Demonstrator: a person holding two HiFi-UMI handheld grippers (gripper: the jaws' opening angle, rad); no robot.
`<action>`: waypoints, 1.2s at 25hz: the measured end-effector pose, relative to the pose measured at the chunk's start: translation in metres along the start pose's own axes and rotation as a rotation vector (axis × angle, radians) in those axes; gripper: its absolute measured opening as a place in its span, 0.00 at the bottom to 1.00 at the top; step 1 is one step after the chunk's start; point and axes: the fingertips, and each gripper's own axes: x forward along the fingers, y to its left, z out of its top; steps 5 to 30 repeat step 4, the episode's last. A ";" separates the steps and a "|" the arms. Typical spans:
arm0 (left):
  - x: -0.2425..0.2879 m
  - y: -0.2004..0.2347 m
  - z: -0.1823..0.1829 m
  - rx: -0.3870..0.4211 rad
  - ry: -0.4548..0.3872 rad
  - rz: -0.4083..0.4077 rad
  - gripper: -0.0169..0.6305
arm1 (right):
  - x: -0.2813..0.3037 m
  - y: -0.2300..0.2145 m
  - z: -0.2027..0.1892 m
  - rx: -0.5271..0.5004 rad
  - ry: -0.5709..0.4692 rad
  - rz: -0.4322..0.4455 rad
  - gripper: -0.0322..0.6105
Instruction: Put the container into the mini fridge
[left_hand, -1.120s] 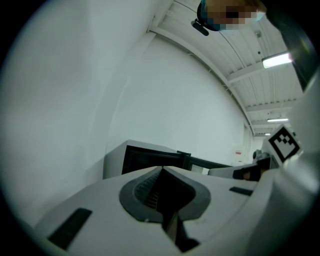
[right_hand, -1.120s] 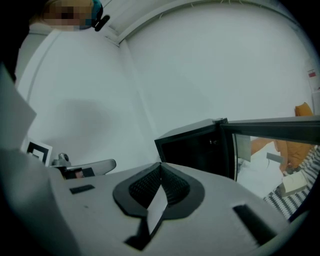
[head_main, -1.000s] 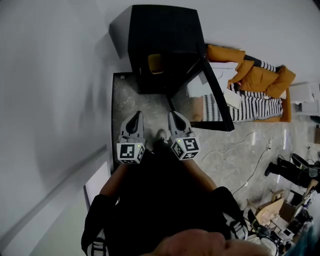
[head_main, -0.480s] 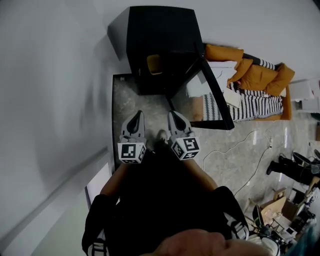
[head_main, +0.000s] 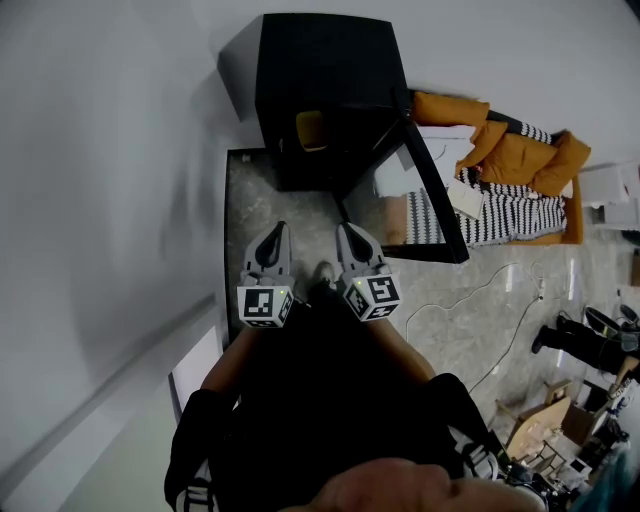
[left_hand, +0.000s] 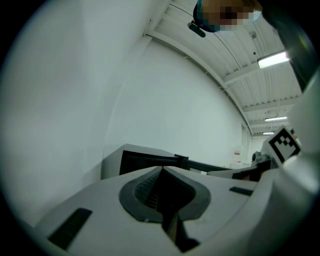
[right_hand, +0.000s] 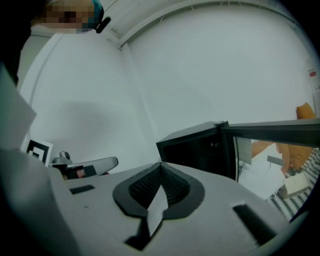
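The black mini fridge (head_main: 325, 60) stands on the floor against the white wall, its glass door (head_main: 425, 200) swung open to the right. A yellow container (head_main: 311, 128) sits inside it on the left. My left gripper (head_main: 274, 228) and right gripper (head_main: 347, 228) hang side by side well short of the fridge, both shut and holding nothing. In the left gripper view the shut left gripper (left_hand: 161, 169) points at the fridge (left_hand: 145, 162). In the right gripper view the right gripper (right_hand: 161, 163) faces the fridge (right_hand: 197, 147) and its open door (right_hand: 275, 131).
An orange jacket on striped cloth (head_main: 510, 150) lies right of the door. A thin cable (head_main: 490, 290) runs over the marbled floor. Boxes and clutter (head_main: 560, 420) fill the far right. The white wall (head_main: 110, 200) runs along the left. My shoe (head_main: 323, 272) shows between the grippers.
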 end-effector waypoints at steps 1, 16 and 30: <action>0.000 -0.001 -0.001 0.000 0.000 -0.001 0.03 | 0.000 0.000 0.000 -0.001 0.001 0.001 0.05; 0.001 -0.002 -0.002 0.002 -0.002 -0.004 0.03 | 0.000 -0.002 -0.001 -0.005 0.002 0.001 0.05; 0.001 -0.002 -0.002 0.002 -0.002 -0.004 0.03 | 0.000 -0.002 -0.001 -0.005 0.002 0.001 0.05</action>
